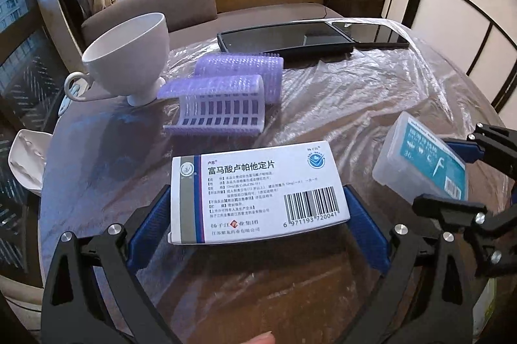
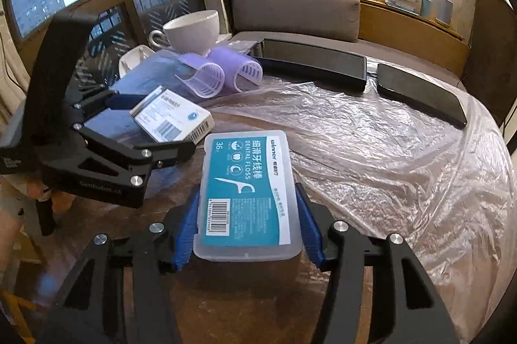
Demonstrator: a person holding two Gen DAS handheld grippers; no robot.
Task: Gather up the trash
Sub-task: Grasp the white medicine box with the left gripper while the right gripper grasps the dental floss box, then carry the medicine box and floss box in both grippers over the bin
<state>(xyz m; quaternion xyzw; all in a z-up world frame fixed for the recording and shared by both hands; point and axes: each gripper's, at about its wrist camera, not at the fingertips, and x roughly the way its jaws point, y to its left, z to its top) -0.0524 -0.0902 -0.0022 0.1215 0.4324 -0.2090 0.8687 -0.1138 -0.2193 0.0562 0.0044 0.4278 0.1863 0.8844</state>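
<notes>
My left gripper (image 1: 258, 214) is shut on a white medicine box (image 1: 258, 192) with blue print and a barcode, held over the round table; the box also shows in the right wrist view (image 2: 171, 114). My right gripper (image 2: 247, 214) is shut on a clear plastic dental floss box (image 2: 245, 195) with a teal label, held over the table's near side. That floss box (image 1: 420, 159) shows at the right of the left wrist view, with the right gripper's black frame around it. The left gripper's frame (image 2: 106, 156) stands at the left of the right wrist view.
The table (image 1: 355, 104) is covered with crinkled clear plastic film. On it stand a white cup (image 1: 129, 53), two purple hair rollers (image 1: 226, 91), a black tablet (image 1: 284, 40) and a black phone (image 1: 371, 35). A brown sofa (image 2: 297, 11) lies behind. A white bin (image 1: 29, 159) sits left of the table.
</notes>
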